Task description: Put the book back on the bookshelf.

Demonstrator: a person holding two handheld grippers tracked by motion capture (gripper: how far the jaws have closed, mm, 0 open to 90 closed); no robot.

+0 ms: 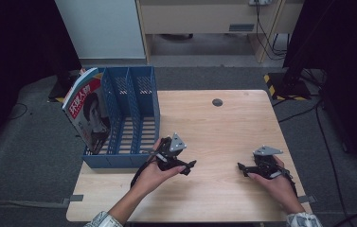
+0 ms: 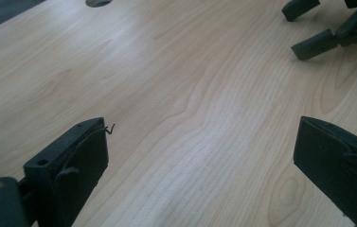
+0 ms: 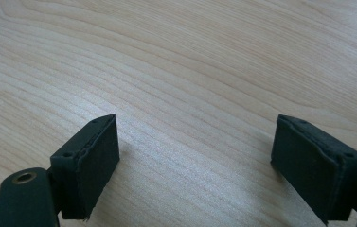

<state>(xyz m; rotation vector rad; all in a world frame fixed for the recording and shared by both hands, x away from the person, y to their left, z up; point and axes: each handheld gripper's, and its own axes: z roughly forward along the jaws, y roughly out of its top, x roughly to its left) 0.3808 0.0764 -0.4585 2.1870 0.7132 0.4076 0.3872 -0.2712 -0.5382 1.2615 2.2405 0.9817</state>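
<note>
Two grippers, left gripper (image 1: 189, 165) pointing right, right gripper (image 1: 240, 166) pointing left, jaws apart.

Magazine (image 1: 88, 111) in the file rack (image 1: 133, 109) at the table's (image 1: 223, 132) left edge

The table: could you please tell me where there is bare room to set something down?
The table is bare from the blue rack across to its right edge, back to the round hole. Bare wood also lies between the left hand-held gripper and the right hand-held gripper. The left side is crowded: the rack holds a magazine.
</note>
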